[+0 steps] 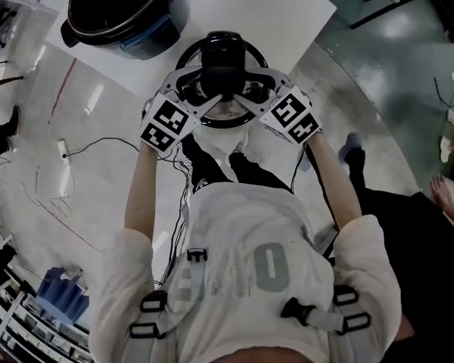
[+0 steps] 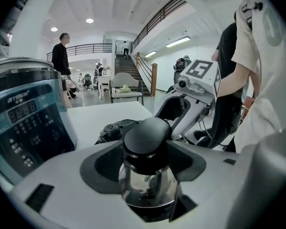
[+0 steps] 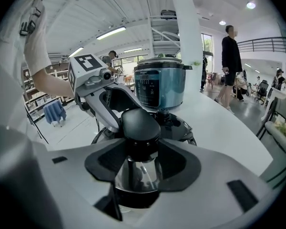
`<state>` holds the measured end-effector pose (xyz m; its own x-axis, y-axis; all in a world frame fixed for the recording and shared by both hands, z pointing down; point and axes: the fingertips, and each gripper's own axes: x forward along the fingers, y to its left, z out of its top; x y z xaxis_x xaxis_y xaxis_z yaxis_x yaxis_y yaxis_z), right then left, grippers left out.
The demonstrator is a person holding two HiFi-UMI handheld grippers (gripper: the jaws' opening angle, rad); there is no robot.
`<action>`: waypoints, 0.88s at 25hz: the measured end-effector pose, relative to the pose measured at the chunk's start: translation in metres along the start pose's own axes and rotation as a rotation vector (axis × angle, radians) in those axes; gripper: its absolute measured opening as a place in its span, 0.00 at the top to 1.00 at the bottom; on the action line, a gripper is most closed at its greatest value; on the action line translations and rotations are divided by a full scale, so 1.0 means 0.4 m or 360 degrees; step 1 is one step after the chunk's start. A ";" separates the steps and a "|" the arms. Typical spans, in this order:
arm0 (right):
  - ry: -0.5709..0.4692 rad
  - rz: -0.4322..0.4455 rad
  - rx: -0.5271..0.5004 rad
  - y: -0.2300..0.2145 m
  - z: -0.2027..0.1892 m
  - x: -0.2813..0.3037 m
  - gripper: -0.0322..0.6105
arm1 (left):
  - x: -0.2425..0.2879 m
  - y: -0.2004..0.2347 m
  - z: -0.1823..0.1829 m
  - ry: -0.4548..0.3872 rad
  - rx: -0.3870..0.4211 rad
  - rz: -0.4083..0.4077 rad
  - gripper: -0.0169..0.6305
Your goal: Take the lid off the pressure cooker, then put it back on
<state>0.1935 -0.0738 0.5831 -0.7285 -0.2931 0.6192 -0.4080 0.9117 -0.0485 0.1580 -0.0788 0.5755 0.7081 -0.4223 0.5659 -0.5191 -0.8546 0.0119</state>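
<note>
1. The big flat white table (image 1: 287, 21) holds everything up. It gives the heavy things a steady place to sit.

2. The round blue pressure cooker pot with the black inside (image 1: 151, 36) stands at the far left of the table. Its top is open, with no lid on it. It is well apart from the lid. I think it sits out of the way so there is room to work.

3. The round black and shiny pressure cooker lid (image 1: 254, 51) is at the near edge of the table, right in front of the person. It is off the pot, so the first half of the job looks done. Putting the lid back on is not yet done. I cannot tell if the lid rests on the table or is held just above it.

4. The white left gripper (image 1: 202, 89) comes in from the left and the white right gripper (image 1: 248, 88) comes in from the right. They meet over the middle of the lid. I think two are used because the lid is wide and likely heavy. A hold from both sides keeps it flat.

5. The round black knob (image 2: 147, 135) sticks up from the middle of the lid, so it is easy to grab. Both grippers are closed on it, and their dark pads (image 3: 178, 163) hug its sides.
</note>
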 end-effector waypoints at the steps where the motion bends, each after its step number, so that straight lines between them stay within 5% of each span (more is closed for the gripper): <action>1: 0.0015 -0.0006 -0.0010 0.000 0.000 0.000 0.62 | -0.002 0.000 0.001 0.0004 -0.0005 0.0007 0.57; 5: 0.0002 -0.0049 -0.0054 0.003 0.016 -0.027 0.60 | -0.035 0.006 0.030 -0.0029 -0.0002 0.0075 0.57; 12: -0.0319 -0.0282 0.0048 -0.061 0.163 -0.161 0.58 | -0.190 0.088 0.181 -0.0339 -0.0164 0.0329 0.57; 15: -0.0467 -0.0475 0.0092 -0.083 0.211 -0.218 0.58 | -0.255 0.114 0.227 -0.0502 -0.0254 0.0548 0.57; 19: -0.0629 -0.0707 0.0126 -0.097 0.258 -0.276 0.58 | -0.363 0.152 0.268 -0.0893 -0.0478 0.0954 0.57; 22: -0.0753 -0.0794 0.0247 -0.092 0.271 -0.326 0.58 | -0.408 0.141 0.269 -0.0982 -0.0504 0.1149 0.57</action>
<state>0.2438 -0.1003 0.4190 -0.5805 -0.7916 0.1909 -0.8040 0.5943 0.0192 0.0647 -0.0905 0.3950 0.2508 -0.9680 -0.0014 -0.9627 -0.2495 0.1042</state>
